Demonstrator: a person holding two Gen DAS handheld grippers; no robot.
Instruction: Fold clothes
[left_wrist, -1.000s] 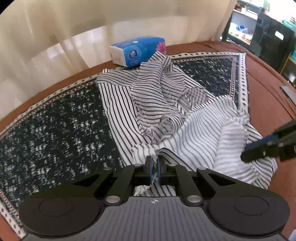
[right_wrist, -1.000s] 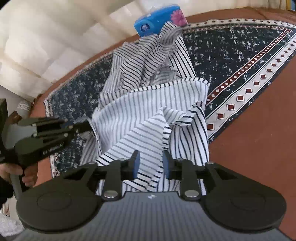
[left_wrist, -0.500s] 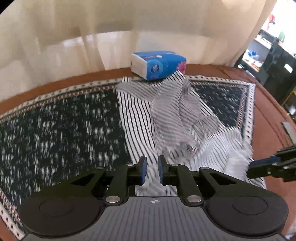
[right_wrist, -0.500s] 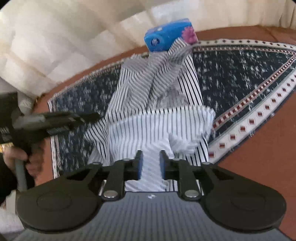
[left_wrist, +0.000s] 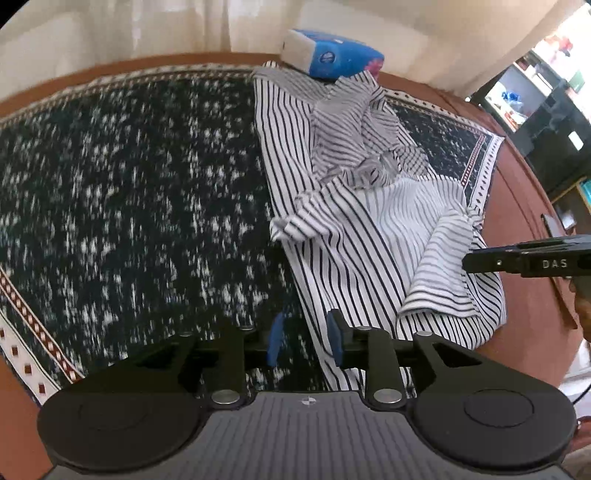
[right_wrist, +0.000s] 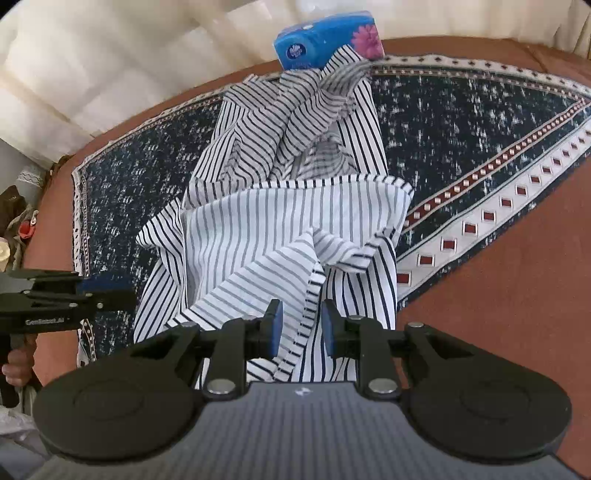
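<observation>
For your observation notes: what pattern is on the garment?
Dark stripes on white shirt; right wrist view.

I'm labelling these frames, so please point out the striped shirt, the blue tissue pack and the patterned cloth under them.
striped shirt (right_wrist: 288, 214), right wrist view, flat folded-over panel.
blue tissue pack (left_wrist: 340, 55), left wrist view, its blue top face.
patterned cloth (left_wrist: 129, 192), left wrist view, bare dark speckled field.

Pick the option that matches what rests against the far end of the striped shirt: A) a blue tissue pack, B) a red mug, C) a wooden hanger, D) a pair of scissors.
A: a blue tissue pack sits at the far edge of the patterned cloth, with the striped shirt bunched up against it.
</observation>
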